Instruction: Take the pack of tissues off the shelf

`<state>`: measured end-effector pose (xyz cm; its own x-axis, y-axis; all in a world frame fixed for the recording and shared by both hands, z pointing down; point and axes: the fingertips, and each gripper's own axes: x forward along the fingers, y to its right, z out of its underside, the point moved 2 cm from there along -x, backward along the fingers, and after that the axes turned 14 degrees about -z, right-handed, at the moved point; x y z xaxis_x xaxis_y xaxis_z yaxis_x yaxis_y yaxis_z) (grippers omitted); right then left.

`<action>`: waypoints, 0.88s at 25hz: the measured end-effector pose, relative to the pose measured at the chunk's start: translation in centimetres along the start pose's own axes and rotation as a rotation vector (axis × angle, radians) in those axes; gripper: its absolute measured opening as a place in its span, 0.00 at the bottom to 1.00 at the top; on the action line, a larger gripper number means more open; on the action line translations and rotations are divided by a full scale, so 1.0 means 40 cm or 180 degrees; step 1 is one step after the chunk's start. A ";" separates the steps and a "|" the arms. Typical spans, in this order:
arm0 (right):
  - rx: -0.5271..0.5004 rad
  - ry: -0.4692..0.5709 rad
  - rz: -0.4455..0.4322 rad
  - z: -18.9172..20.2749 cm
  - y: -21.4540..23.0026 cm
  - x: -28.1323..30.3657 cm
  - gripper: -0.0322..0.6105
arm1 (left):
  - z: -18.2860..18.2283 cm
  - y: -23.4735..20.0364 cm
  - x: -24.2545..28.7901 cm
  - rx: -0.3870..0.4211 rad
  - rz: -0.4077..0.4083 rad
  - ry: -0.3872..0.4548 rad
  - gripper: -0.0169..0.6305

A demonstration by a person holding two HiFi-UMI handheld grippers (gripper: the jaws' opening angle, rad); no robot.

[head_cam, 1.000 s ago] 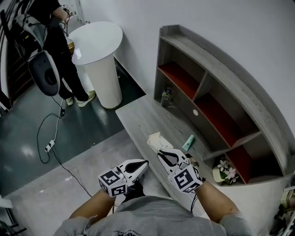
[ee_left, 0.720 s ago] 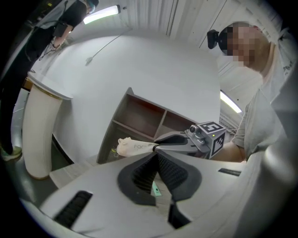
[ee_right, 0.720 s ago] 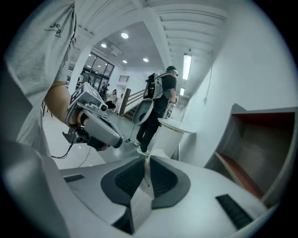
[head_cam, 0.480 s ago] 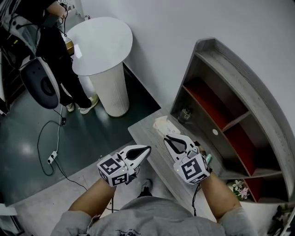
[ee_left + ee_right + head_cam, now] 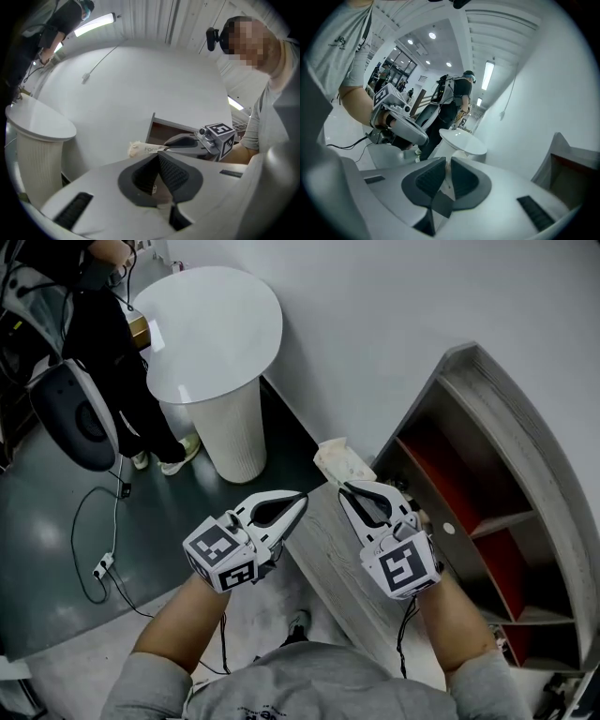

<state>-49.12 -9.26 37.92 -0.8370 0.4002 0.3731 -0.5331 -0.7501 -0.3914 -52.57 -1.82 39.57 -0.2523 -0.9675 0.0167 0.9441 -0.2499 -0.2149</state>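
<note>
- The head view is dim and muted, lit evenly from above; the white pedestal carries a small glare patch on top.
- Both gripper views bend strongly, with black corners.
- Ceiling strip lights blow out white; the right hand-held gripper looks soft nearest the lens.

Raised side by side at mid-frame on bare forearms, the left gripper has its jaws together and the right gripper pinches the pack of tissues.
</note>
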 end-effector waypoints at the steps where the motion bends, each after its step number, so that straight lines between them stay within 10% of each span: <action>1: -0.0024 0.0020 0.0012 -0.016 0.014 0.008 0.14 | -0.020 -0.013 0.006 0.0019 0.0004 0.0030 0.07; 10: -0.0133 0.0131 0.0073 -0.065 0.078 0.048 0.14 | -0.039 -0.086 0.046 0.0092 -0.0058 0.0085 0.07; 22: 0.0289 -0.0146 -0.0238 0.314 0.047 0.262 0.14 | 0.362 -0.245 0.147 -0.0340 -0.0382 -0.0405 0.07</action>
<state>-57.36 -13.09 51.65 -0.7877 0.4339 0.4373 -0.5788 -0.7644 -0.2842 -60.25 -5.60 55.93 -0.3263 -0.9298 0.1703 0.8794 -0.3647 -0.3061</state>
